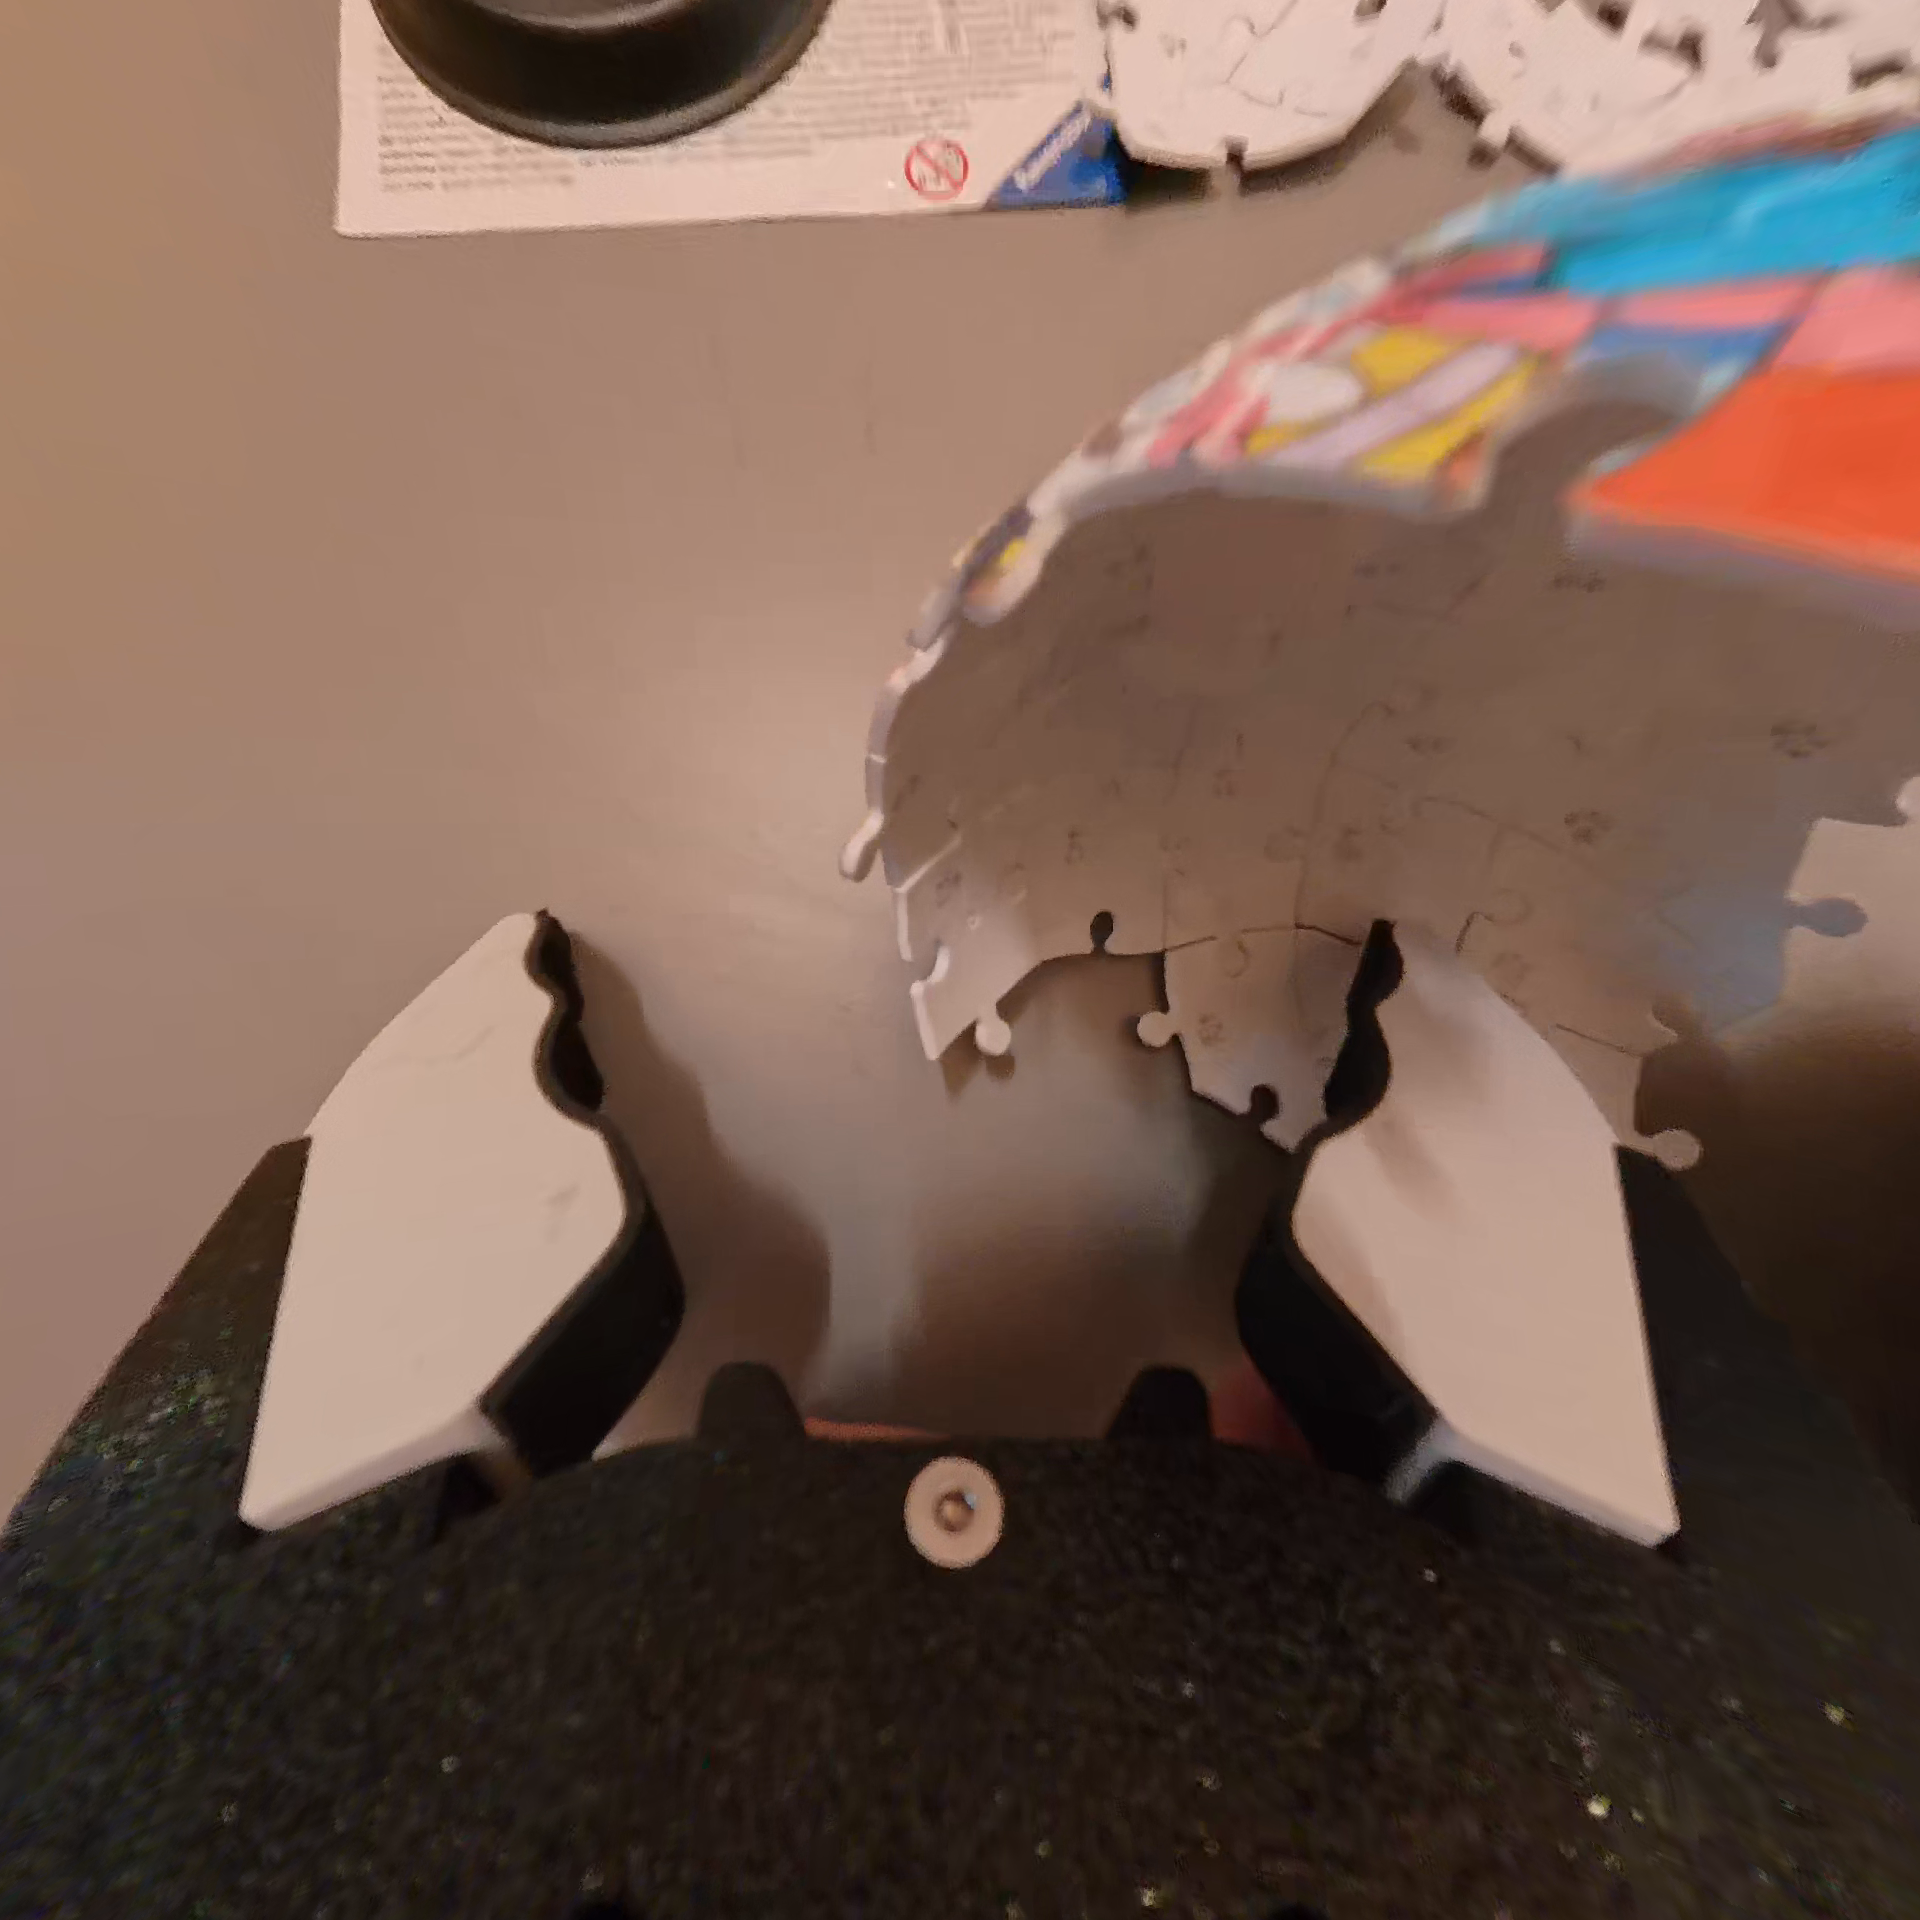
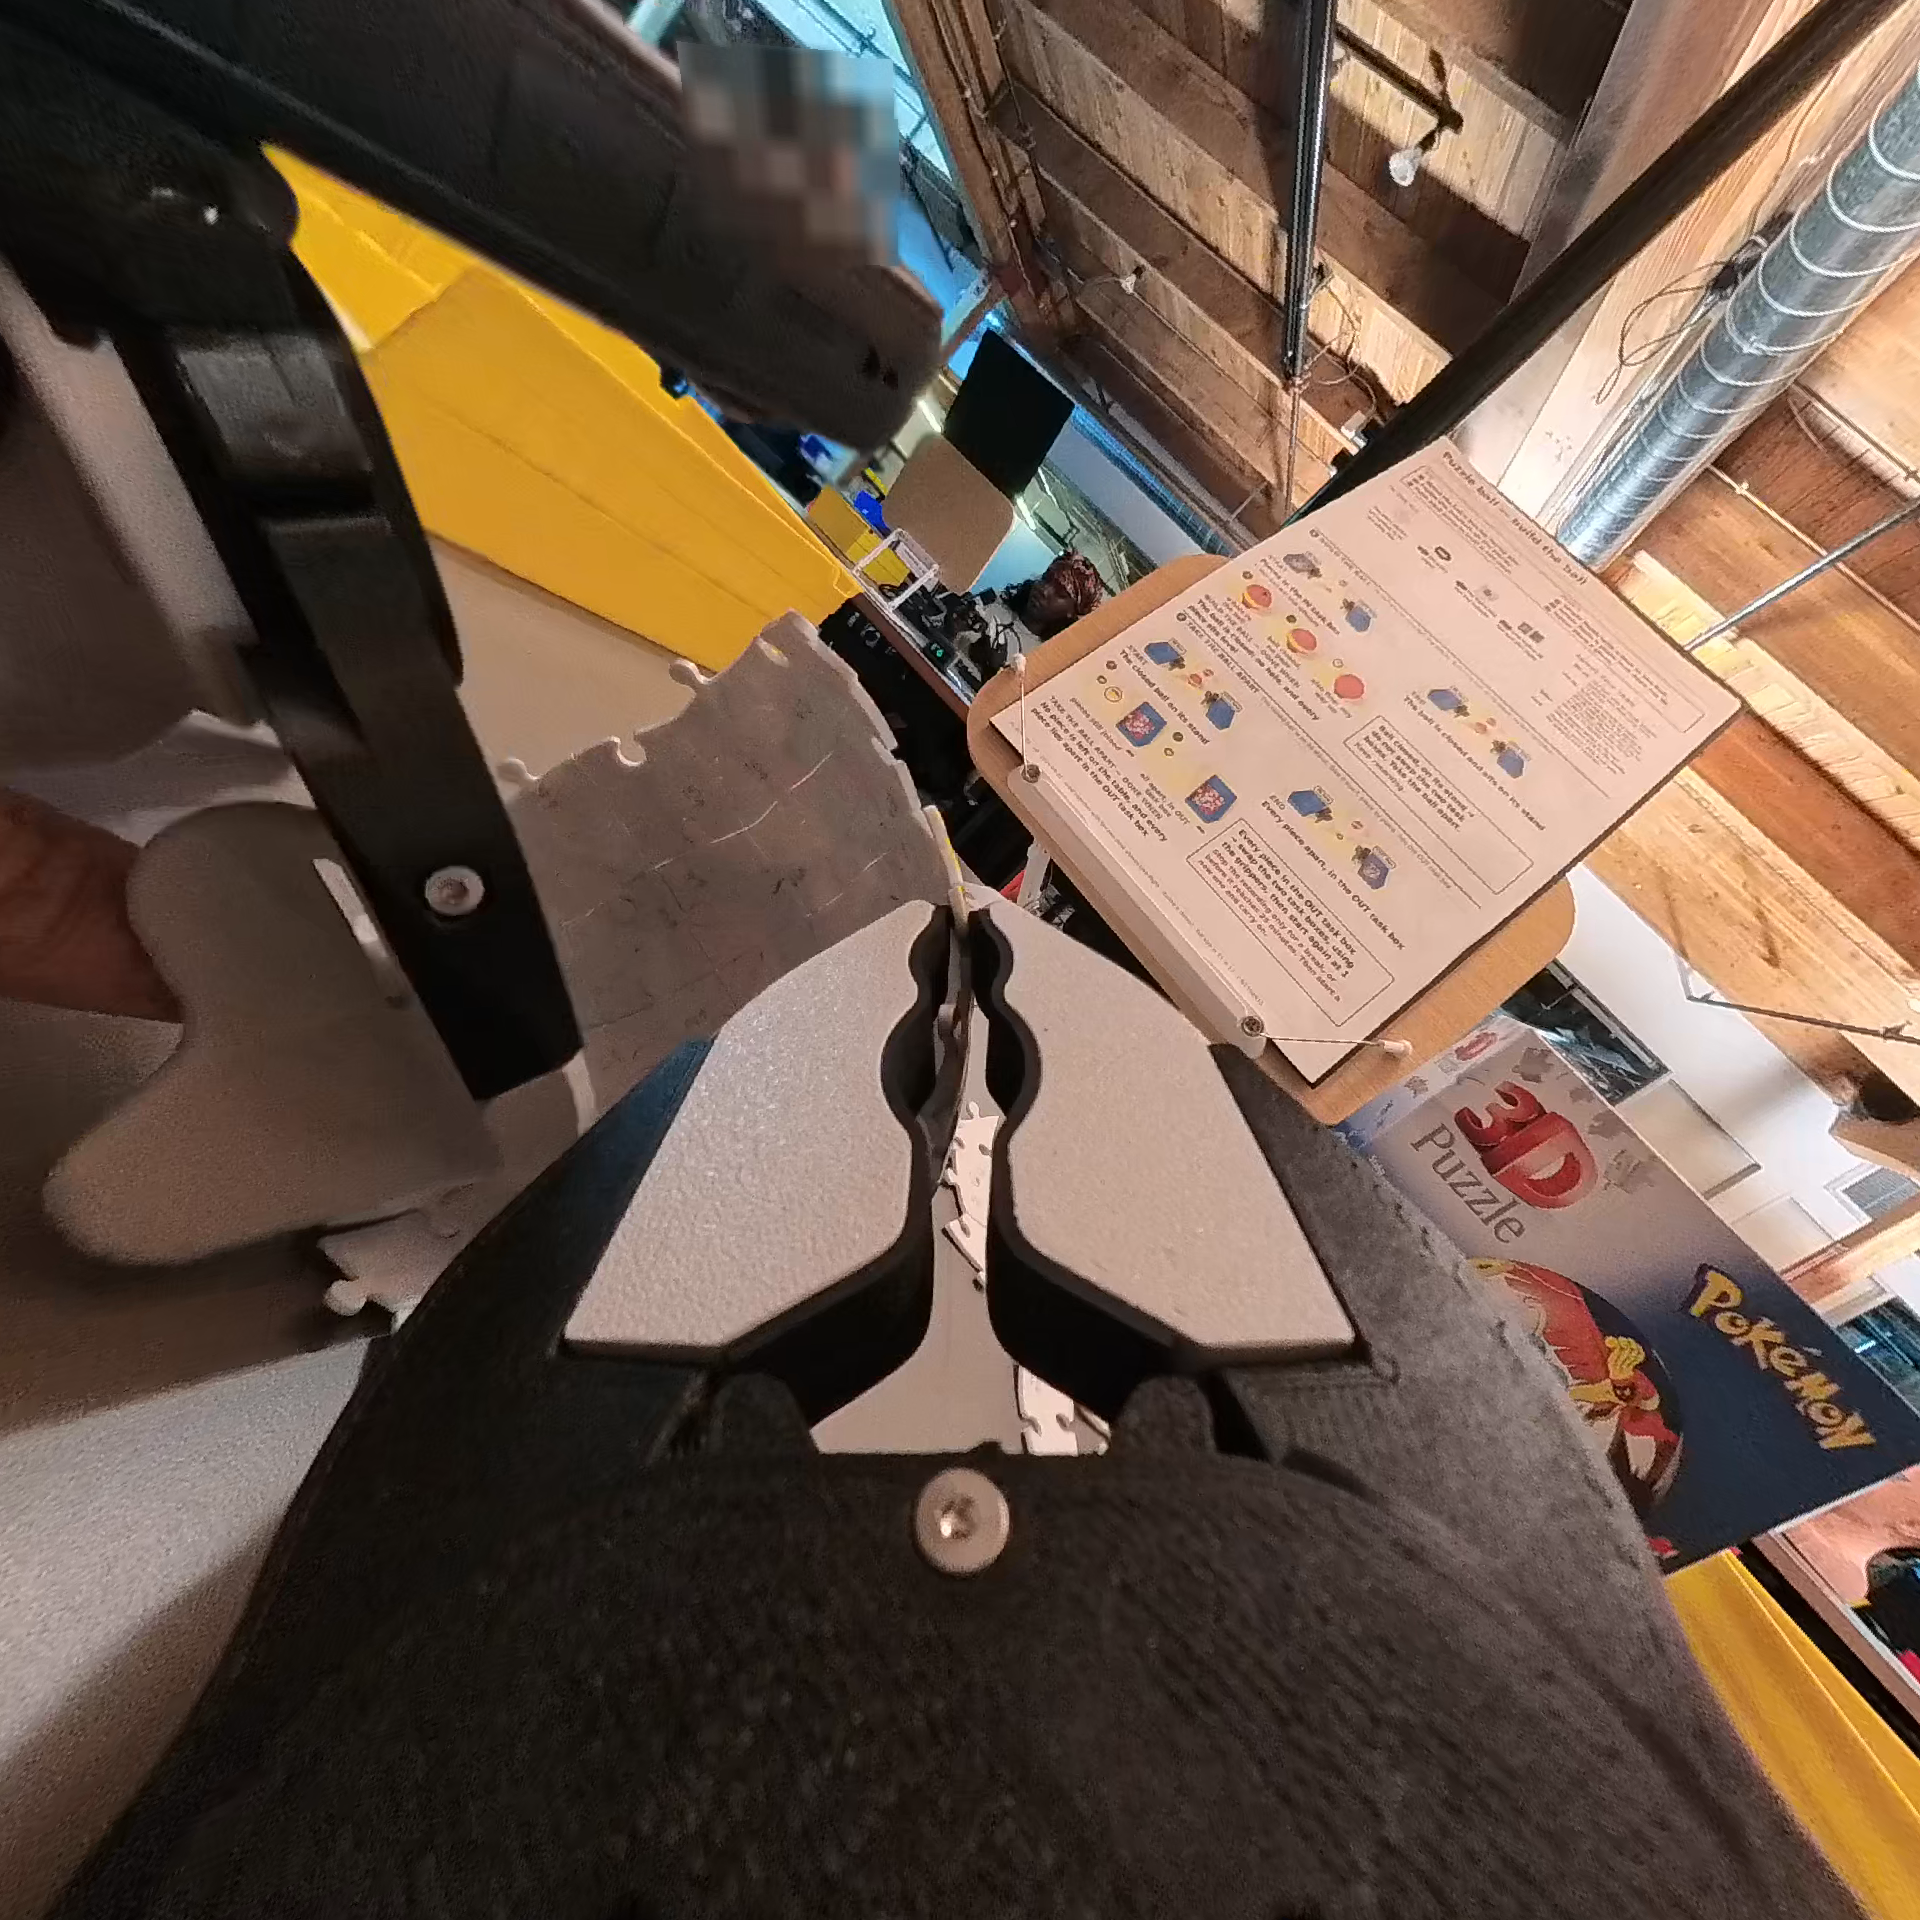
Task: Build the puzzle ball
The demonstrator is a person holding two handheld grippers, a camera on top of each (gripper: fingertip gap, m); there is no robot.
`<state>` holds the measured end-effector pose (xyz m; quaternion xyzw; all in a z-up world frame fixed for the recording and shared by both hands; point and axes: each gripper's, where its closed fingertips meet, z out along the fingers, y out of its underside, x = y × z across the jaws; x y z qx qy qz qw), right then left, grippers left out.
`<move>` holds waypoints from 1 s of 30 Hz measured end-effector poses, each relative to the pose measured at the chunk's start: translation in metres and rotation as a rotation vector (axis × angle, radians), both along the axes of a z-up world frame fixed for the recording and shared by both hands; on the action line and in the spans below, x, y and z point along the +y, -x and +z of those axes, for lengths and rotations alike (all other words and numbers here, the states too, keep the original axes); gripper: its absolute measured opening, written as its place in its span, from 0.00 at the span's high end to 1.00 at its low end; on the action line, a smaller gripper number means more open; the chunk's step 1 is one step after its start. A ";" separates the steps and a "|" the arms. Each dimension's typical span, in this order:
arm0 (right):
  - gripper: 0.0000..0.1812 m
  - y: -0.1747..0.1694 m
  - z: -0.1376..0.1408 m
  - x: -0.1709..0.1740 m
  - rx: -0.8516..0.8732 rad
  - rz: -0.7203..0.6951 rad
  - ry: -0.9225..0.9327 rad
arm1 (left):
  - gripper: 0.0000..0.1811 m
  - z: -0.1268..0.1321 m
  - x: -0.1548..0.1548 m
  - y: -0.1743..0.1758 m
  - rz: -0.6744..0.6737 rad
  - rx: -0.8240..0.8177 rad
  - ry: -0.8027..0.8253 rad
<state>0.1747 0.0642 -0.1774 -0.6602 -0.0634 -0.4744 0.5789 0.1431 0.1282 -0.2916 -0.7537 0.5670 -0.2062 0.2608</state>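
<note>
A curved section of the puzzle ball [image 1: 1299, 727] hangs above the grey table, white inside and coloured outside. My left gripper [image 1: 961, 935] is wide open and empty; the section's lower edge lies against its right finger [image 1: 1455, 1195]. My right gripper [image 2: 964, 925] is shut on the thin edge of the same section [image 2: 727, 810], held up and tilted. The left gripper's white finger [image 2: 260, 1039] shows close by at the left of the right wrist view.
A black ring stand [image 1: 592, 73] sits on a printed sheet [image 1: 675, 166] at the far edge. More white joined puzzle sections [image 1: 1247, 83] lie beside it. An instruction board [image 2: 1351, 748], the puzzle box [image 2: 1610, 1299] and yellow bins [image 2: 540, 436] stand around.
</note>
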 end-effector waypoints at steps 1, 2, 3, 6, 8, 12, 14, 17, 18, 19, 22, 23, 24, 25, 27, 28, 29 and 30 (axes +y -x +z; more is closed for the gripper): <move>0.98 -0.001 0.000 0.000 0.002 -0.003 0.001 | 0.25 -0.001 -0.001 0.000 0.000 0.001 0.007; 0.98 -0.001 0.000 0.000 0.003 -0.001 -0.002 | 0.25 0.000 -0.001 0.000 0.005 -0.007 0.010; 0.98 0.000 0.000 0.000 0.002 0.000 -0.002 | 0.25 0.002 -0.001 -0.001 0.004 -0.016 0.006; 0.98 0.000 0.000 0.000 -0.005 0.001 0.000 | 0.25 0.002 0.000 -0.001 -0.008 -0.007 -0.020; 0.98 -0.001 0.000 0.000 0.002 -0.003 -0.001 | 0.25 0.000 -0.001 -0.001 -0.001 -0.006 -0.002; 0.98 -0.001 0.000 0.000 -0.001 -0.002 0.003 | 0.25 0.001 0.001 -0.002 -0.002 -0.016 -0.013; 0.98 -0.002 0.000 0.000 0.004 -0.004 -0.002 | 0.25 0.000 0.002 -0.001 0.004 -0.009 0.001; 0.98 -0.002 0.000 0.000 0.000 -0.005 0.001 | 0.26 0.010 0.004 -0.002 0.021 -0.058 0.045; 0.98 -0.002 0.000 0.000 -0.001 -0.005 0.001 | 0.27 0.014 0.007 -0.001 0.033 -0.072 0.057; 0.98 -0.002 0.000 -0.001 0.000 -0.006 0.001 | 0.27 0.016 0.012 0.000 0.048 -0.078 0.057; 0.98 -0.002 0.000 -0.001 -0.002 -0.007 0.002 | 0.30 0.019 0.024 0.007 0.083 -0.078 0.049; 0.98 -0.002 0.000 0.000 -0.002 -0.007 0.002 | 0.31 0.018 0.025 0.009 0.082 -0.071 0.056; 0.98 -0.002 0.000 0.000 -0.001 -0.007 0.001 | 0.32 0.016 0.023 0.011 0.076 -0.059 0.060; 0.98 -0.002 0.000 0.000 -0.001 -0.007 0.001 | 0.32 0.013 0.022 0.013 0.069 -0.046 0.056; 0.98 -0.002 0.000 0.000 -0.003 -0.007 0.002 | 0.33 0.010 0.022 0.014 0.061 -0.023 0.030; 0.98 -0.002 0.000 0.000 -0.004 -0.007 0.003 | 0.33 0.008 0.022 0.014 0.058 -0.013 0.018; 0.98 -0.002 0.000 0.000 -0.006 -0.008 0.004 | 0.34 0.007 0.022 0.014 0.056 -0.008 0.008; 0.98 -0.002 0.000 0.000 -0.008 -0.008 0.005 | 0.34 0.007 0.022 0.013 0.057 -0.005 -0.003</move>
